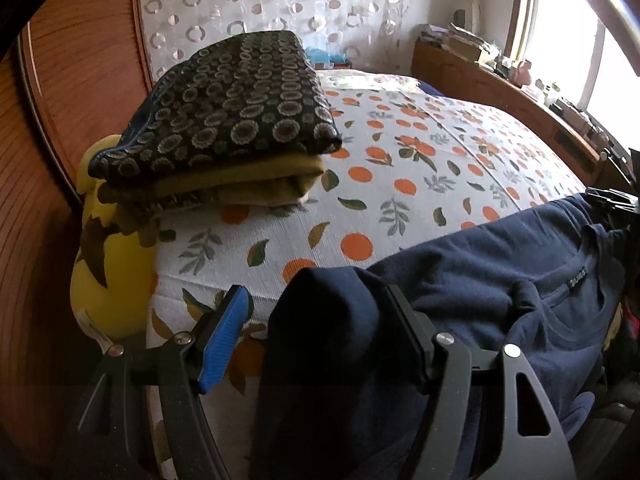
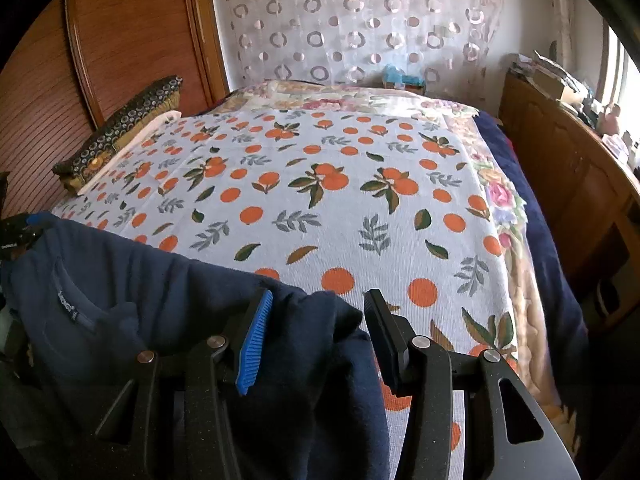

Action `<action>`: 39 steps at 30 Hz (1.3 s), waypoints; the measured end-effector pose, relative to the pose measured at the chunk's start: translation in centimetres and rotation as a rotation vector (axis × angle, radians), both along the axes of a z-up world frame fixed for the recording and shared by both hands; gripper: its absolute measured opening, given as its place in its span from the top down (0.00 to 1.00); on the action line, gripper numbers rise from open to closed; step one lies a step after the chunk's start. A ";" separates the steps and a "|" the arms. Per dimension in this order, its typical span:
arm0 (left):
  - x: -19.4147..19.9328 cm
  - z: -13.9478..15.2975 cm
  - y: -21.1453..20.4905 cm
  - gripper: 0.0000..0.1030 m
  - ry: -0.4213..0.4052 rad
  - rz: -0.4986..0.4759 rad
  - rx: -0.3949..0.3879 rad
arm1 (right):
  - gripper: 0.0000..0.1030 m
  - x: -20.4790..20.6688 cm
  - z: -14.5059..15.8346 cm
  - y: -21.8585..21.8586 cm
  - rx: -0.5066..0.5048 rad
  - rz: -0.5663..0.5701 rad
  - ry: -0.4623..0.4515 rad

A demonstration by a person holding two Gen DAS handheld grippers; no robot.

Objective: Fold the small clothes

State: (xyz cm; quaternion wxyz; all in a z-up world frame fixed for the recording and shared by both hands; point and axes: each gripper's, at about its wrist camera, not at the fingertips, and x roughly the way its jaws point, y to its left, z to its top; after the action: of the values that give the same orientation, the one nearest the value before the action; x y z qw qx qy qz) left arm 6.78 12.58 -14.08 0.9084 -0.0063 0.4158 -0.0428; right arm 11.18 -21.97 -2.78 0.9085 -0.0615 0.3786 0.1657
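I have the left tool (image 1: pixel 316 336) with its jaws apart; a fold of the navy sweater (image 1: pixel 500 280) hangs between them against one pad, the blue pad (image 1: pixel 224 340) standing clear. The right tool (image 2: pixel 320 336) likewise stands apart with cloth draped between. The sweater spans both tools above the near edge of the bed (image 2: pixel 340 200). I judge it soft, light and limp; grip near the shoulder seams. Only the left view shows the folded stack (image 1: pixel 224 120) from close by; only the right shows the floral quilt (image 2: pixel 504 200).

navy sweatshirt (image 1: pixel 480 280), neck label showing, draped over near bed edge, shoulders bunched, stretched between them
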 end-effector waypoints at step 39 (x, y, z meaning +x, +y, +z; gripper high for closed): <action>-9.4 25.3 -3.2 0.90 -0.626 -0.138 -0.128 | 0.88 -19.4 23.3 -4.9 0.156 0.103 -0.553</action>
State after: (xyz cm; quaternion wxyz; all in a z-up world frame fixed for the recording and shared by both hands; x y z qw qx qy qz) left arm -2.62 9.38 11.20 0.9848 -0.0218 0.1124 -0.1304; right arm -8.18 -26.91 20.52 0.9696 -0.0533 0.0989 0.2172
